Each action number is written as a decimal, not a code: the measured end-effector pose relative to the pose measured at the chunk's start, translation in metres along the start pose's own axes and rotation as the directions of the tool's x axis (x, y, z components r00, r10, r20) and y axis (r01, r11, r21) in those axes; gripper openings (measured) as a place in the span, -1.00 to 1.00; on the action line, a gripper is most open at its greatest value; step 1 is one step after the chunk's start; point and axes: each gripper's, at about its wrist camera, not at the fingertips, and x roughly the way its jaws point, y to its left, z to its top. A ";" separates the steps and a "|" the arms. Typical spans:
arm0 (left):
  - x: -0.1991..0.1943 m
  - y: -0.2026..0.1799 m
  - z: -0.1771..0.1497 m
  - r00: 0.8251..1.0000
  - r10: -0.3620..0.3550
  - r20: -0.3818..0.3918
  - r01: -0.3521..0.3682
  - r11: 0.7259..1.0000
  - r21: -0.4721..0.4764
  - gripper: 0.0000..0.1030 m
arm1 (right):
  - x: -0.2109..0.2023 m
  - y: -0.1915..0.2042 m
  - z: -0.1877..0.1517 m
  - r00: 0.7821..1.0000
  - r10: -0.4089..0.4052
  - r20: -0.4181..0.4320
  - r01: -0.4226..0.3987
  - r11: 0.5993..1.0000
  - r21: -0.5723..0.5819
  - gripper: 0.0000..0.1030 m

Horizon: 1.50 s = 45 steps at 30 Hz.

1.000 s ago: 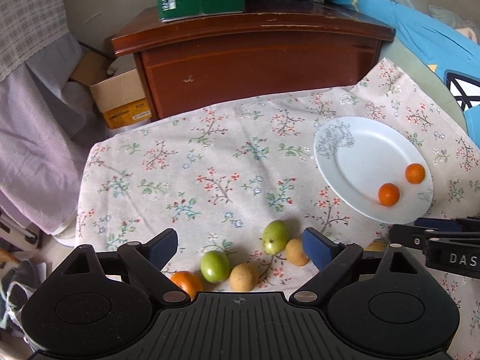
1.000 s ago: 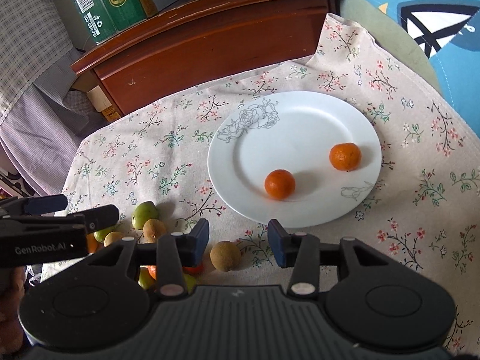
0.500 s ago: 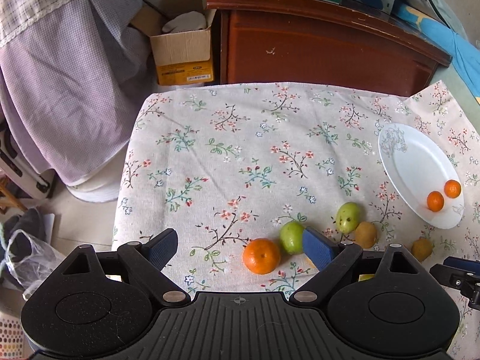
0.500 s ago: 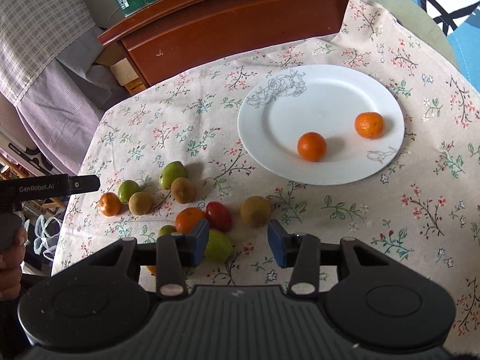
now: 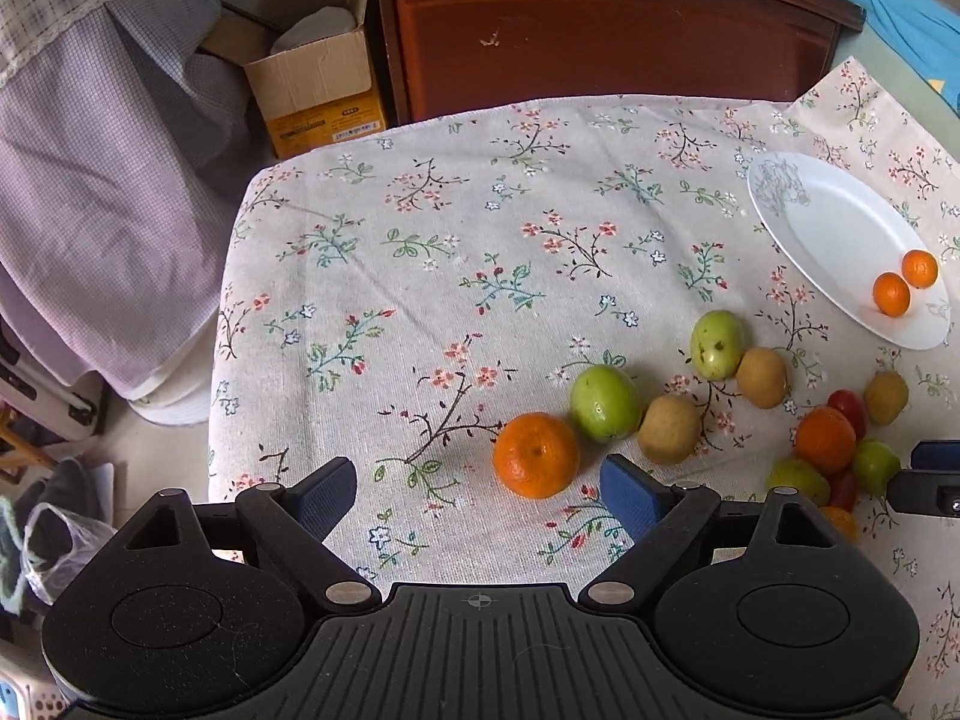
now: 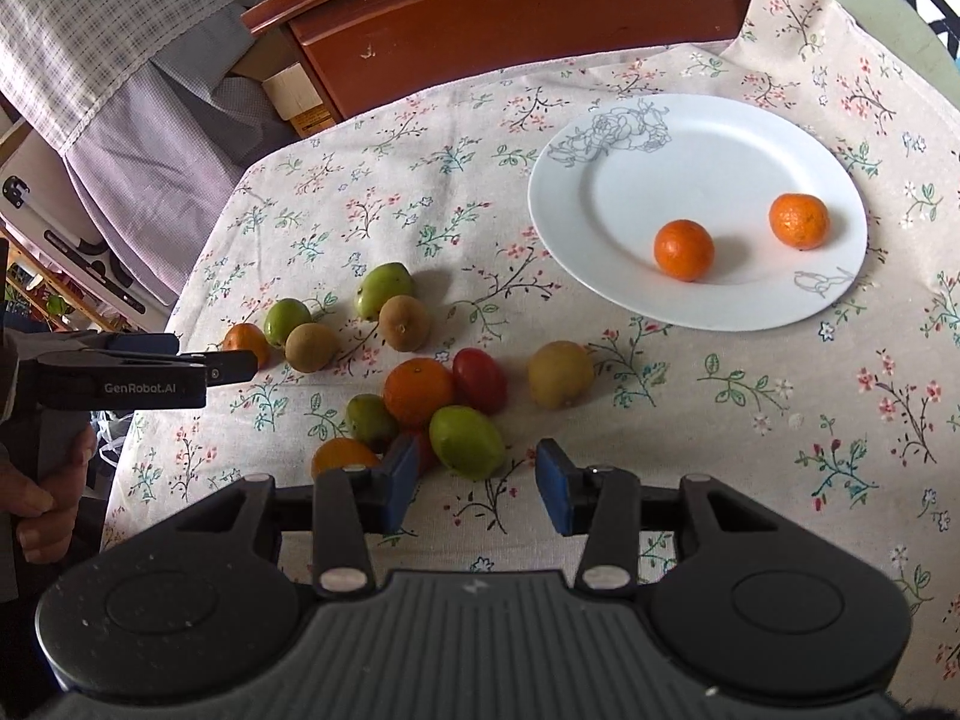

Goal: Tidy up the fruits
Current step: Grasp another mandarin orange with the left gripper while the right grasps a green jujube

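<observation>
Left gripper [image 5: 477,495]: jaws are standing wide, have just been closing a little, holding nothing; the big orange [image 5: 536,455] is lying just ahead, between them.
Right gripper [image 6: 477,486]: jaws are gaping, holding nothing, hovering by the green fruit [image 6: 467,441].
Plate [image 6: 606,180]: two small oranges [image 6: 684,249] are sitting on it.
Fruit pile: lying on the cloth [image 6: 750,420], left of the plate.

Each tool [image 6: 474,483] is ribbed black plastic — blue pads [image 6: 401,481], silver screws, "GenRobot.AI" lettering.

A lived-in home room: floral tablecloth [image 5: 456,276], wooden cabinet [image 5: 600,36], cardboard box [image 5: 312,90], draped checked laundry [image 5: 102,138].
</observation>
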 end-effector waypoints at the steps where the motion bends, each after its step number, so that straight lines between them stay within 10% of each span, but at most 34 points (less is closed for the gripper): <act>1: 0.001 0.000 0.000 1.000 -0.007 -0.001 0.007 1.000 -0.001 0.67 | 0.001 0.000 0.000 1.000 -0.002 0.000 0.002 1.000 -0.003 -0.15; 22: 0.009 -0.008 -0.002 0.998 -0.058 0.021 0.057 0.998 0.008 -0.25 | 0.017 0.008 -0.001 1.000 -0.005 -0.011 0.004 0.999 -0.046 -0.42; 45: -0.013 -0.016 0.006 0.988 -0.109 0.109 0.113 0.993 -0.029 -0.42 | 0.003 0.011 0.008 0.999 0.016 0.045 -0.013 0.999 -0.050 -0.43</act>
